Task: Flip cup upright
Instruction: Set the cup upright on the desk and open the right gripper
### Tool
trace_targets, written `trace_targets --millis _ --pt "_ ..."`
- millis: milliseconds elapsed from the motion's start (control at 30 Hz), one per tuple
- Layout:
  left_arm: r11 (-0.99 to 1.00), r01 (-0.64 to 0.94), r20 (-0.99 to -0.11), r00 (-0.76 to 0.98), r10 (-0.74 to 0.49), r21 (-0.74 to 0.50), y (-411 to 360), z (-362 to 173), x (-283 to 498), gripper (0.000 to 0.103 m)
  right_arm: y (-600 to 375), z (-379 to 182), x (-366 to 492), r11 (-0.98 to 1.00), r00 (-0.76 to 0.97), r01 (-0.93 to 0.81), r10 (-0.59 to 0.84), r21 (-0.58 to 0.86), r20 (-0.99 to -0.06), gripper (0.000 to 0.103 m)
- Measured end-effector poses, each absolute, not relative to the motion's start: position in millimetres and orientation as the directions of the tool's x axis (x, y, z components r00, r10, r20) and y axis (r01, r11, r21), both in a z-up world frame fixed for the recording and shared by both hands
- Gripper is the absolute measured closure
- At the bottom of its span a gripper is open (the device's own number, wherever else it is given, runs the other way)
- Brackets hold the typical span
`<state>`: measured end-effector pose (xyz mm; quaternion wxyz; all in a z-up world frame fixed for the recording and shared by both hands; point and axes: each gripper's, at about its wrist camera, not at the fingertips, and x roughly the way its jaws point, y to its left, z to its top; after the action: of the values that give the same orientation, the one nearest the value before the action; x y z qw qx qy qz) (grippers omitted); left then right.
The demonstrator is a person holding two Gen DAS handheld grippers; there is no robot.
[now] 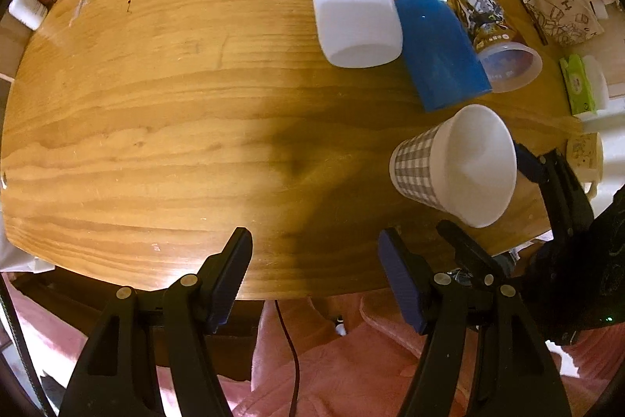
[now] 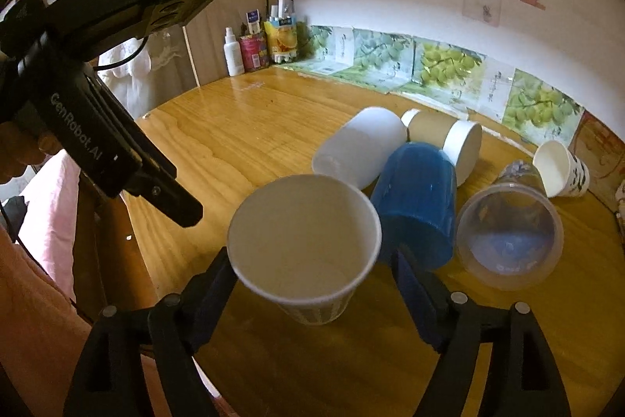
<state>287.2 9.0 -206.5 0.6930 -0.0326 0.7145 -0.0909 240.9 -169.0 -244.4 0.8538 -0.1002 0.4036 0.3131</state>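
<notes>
Checked paper cup (image 2: 304,245) stands upright on the table (image 2: 242,135), mouth up, near the front edge. We see it between the two fingers of the right hand-held gripper (image 2: 312,280); the right pad (image 2: 414,296) stands clear of the cup wall, the left pad (image 2: 211,296) is close to the rim, and we cannot tell if it touches. Jaws are spread, so we call the cup released. From the left wrist view the same cup (image 1: 453,167) sits at the right, with the right gripper's fingers on either side of it.

Left hand-held gripper (image 1: 312,276) is spread too, nothing between its pads, over bare wood at the table's front edge. In the right wrist view its black body (image 2: 97,143) fills the upper left, with part of a hand (image 2: 23,155) behind it.

Behind the upright cup, a cluster lies on its sides: white cup (image 2: 359,147), blue cup (image 2: 418,206), brown-sleeved paper cup (image 2: 445,139), clear plastic cup (image 2: 508,233), and a small printed paper cup (image 2: 558,170) further right. The blue cup lies just beside the checked one. Bottles and cartons (image 2: 261,45) stand at the back corner.
</notes>
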Motion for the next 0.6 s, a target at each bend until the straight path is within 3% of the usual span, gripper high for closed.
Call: trace_targets --millis 200,600 --pt "0.975 0.125 -0.98 0.053 -0.191 -0.184 19.0 -203.2 259.5 0.032 -167.6 -253.7 225.4 0.846 0.49 -0.527 0.377 0.077 -0.786 0.021" --pt "0.958 0.135 -0.928 0.245 -0.28 -0.254 48.8 -165.6 200.9 0.032 -167.2 -236.4 170.3 0.993 0.608 -0.098 0.115 0.069 -0.786 0.019"
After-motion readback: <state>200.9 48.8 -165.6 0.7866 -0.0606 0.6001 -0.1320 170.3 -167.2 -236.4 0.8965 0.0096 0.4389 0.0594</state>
